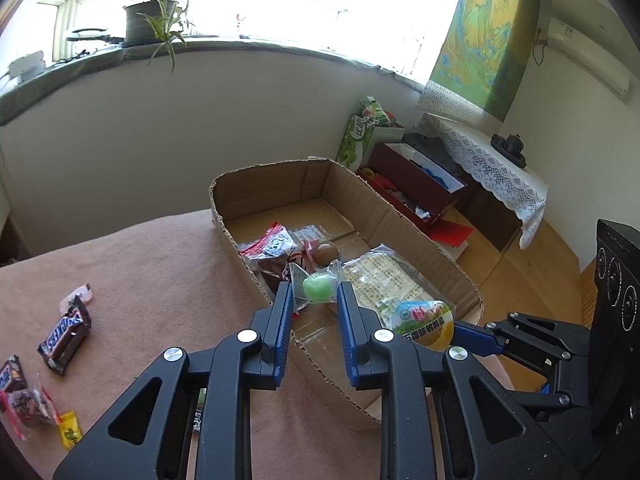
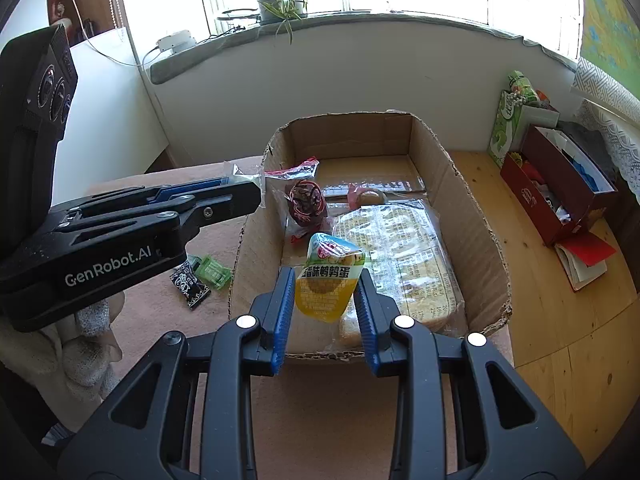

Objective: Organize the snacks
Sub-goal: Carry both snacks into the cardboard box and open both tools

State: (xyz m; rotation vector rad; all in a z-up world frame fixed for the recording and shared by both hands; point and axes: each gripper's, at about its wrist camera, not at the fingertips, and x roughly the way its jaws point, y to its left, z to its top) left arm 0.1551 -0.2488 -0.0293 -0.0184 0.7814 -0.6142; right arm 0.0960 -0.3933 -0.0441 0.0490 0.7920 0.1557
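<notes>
**Snack Sorting: Both Grippers at the Cardboard Box**

Left wrist view: the left gripper (image 1: pixel 312 300) pinches a clear wrapper containing a green round candy (image 1: pixel 318 287) over the cardboard box (image 1: pixel 424 236); Snickers bars (image 1: pixel 66 334) lie on the pink cloth (image 1: pixel 160 280).

Right wrist view: the right gripper (image 2: pixel 326 292) clamps a yellow quail-egg pouch (image 2: pixel 327 280), green-topped with Chinese lettering, above the box's near end; a bread pack (image 2: pixel 396 256) lies inside.

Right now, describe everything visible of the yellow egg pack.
The egg pack is a small glossy plastic pouch, yellow below, with a green-and-white top and Chinese print. The right gripper clamps its sides and holds it upright, over the near end of the cardboard box and just above the bread bag.
</notes>
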